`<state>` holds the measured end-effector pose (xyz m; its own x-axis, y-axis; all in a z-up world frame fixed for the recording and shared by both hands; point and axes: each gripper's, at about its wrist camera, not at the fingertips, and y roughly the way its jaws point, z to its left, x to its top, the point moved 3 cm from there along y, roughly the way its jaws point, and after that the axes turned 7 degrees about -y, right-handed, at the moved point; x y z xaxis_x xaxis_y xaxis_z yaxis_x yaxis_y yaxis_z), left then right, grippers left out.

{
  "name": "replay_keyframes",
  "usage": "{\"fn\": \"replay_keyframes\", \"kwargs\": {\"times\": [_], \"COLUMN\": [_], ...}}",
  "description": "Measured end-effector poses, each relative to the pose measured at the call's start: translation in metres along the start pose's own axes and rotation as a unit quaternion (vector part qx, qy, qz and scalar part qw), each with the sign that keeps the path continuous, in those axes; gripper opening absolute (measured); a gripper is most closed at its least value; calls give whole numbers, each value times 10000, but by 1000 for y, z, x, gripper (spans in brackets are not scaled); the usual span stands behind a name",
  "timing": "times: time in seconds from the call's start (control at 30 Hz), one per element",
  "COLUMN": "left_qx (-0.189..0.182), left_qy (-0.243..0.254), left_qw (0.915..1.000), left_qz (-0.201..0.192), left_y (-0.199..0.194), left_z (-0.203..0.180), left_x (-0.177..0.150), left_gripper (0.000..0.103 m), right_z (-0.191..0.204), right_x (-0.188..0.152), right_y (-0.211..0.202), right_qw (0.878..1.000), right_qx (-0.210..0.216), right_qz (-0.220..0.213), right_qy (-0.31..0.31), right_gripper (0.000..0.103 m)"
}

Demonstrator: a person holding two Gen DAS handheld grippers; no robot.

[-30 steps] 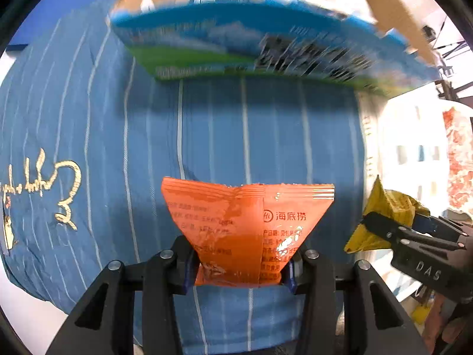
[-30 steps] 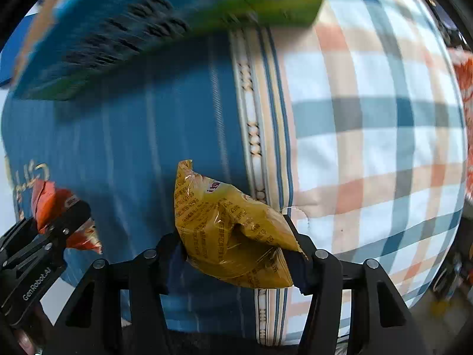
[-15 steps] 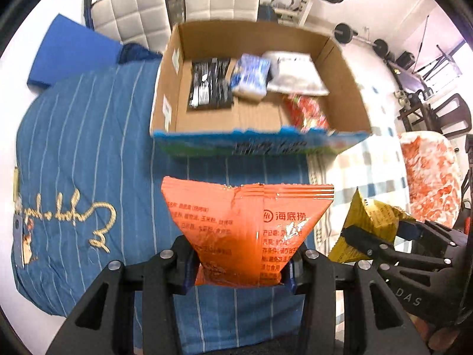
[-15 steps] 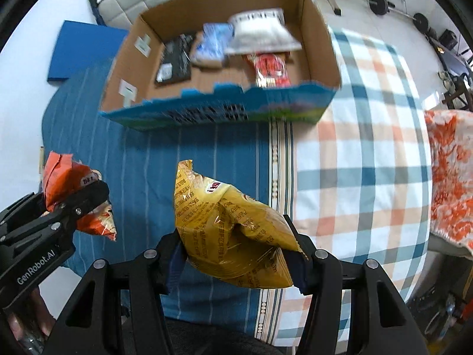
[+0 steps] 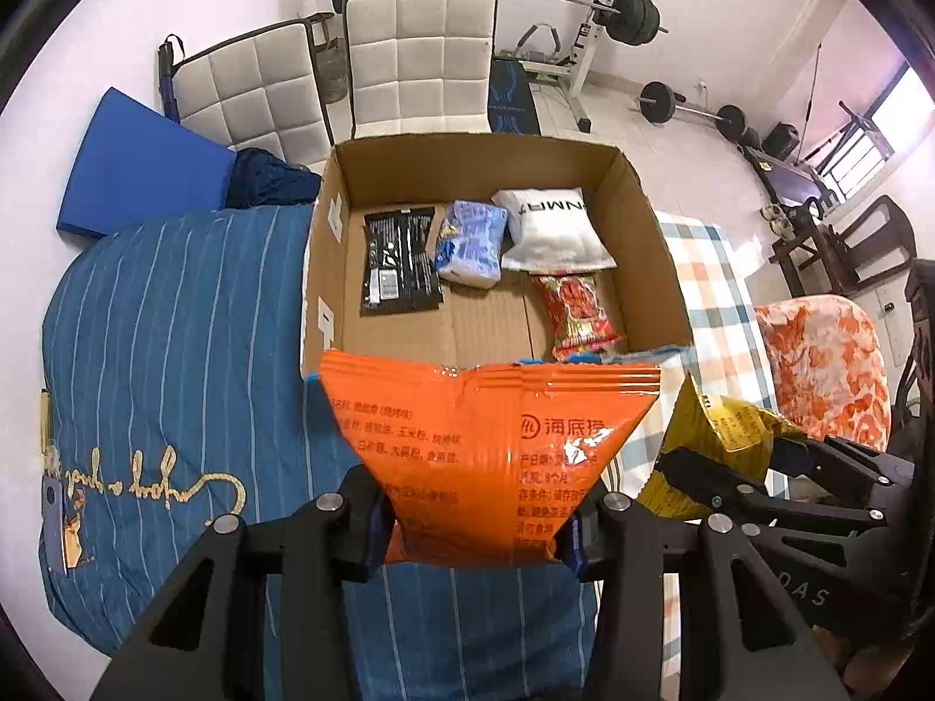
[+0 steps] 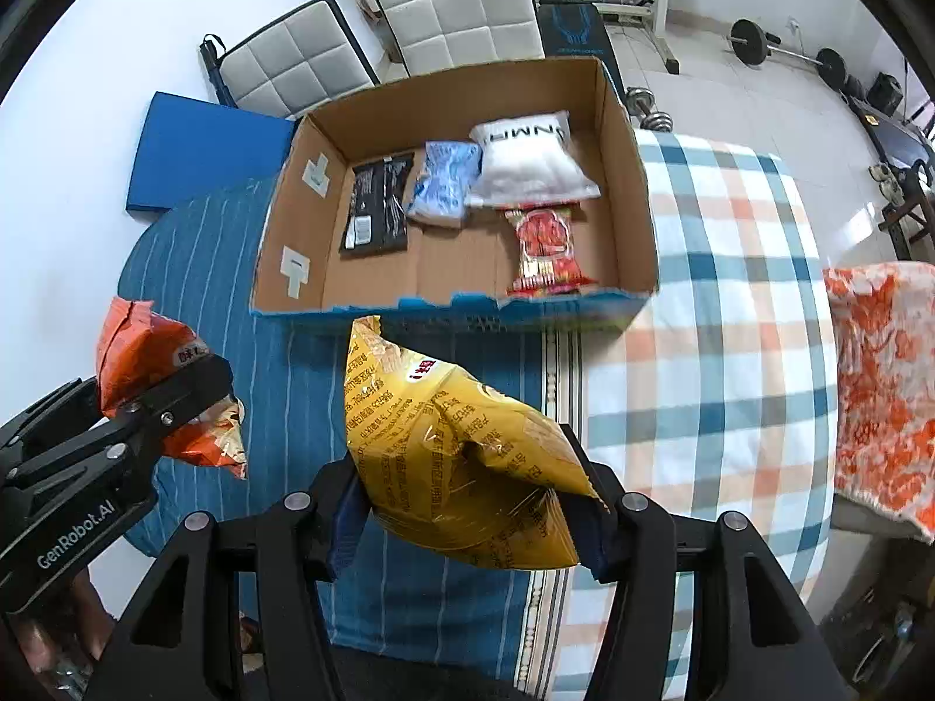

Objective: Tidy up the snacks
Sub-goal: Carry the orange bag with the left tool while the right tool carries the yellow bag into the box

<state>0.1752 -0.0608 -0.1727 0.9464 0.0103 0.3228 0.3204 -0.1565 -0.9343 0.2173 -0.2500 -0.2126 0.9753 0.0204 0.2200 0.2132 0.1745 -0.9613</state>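
My left gripper [image 5: 476, 531] is shut on an orange snack bag [image 5: 485, 455], held high above the blue striped cloth just before the open cardboard box [image 5: 350, 198]. My right gripper [image 6: 467, 511] is shut on a yellow snack bag [image 6: 450, 438], also raised in front of the box [image 6: 634, 175]. Inside the box lie a black packet [image 5: 400, 260], a light blue packet [image 5: 470, 239], a white bag [image 5: 552, 228] and a red packet [image 5: 578, 309]. Each gripper shows in the other's view, the left gripper [image 6: 169, 403] holding the orange bag [image 6: 146, 350], and the yellow bag [image 5: 713, 438] at the right.
The box sits on a table covered by a blue striped cloth [image 5: 163, 350] on the left and a checked cloth [image 6: 719, 304] on the right. Behind stand two white padded chairs [image 5: 415, 64], a blue mat [image 5: 140, 169] and gym weights [image 5: 631, 17]. An orange-patterned cushion [image 6: 882, 385] lies right.
Both grippers have risen and pulled back with their bags. The box, first seen only as its near wall close up, now shows its whole inside from above.
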Motion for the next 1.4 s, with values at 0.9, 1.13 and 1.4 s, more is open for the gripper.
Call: {"fn": "replay_keyframes", "kwargs": {"times": [0.9, 1.13, 1.4], "left_qx": [-395, -383, -109], "left_qy": [-883, -979, -723], "left_qw": [9840, 9704, 9583], "left_qz": [1495, 2176, 2764], "left_y": [136, 191, 236], "left_z": [51, 57, 59], "left_x": [125, 118, 105], "left_gripper": [41, 41, 41], "right_z": [-3, -2, 1], "right_x": [141, 139, 137], "right_y": [94, 151, 199], "right_qw": [9996, 9973, 9930], "right_qx": [193, 278, 357], "right_qz": [180, 677, 1129], "right_qy": [57, 113, 22], "right_gripper": [60, 60, 60]}}
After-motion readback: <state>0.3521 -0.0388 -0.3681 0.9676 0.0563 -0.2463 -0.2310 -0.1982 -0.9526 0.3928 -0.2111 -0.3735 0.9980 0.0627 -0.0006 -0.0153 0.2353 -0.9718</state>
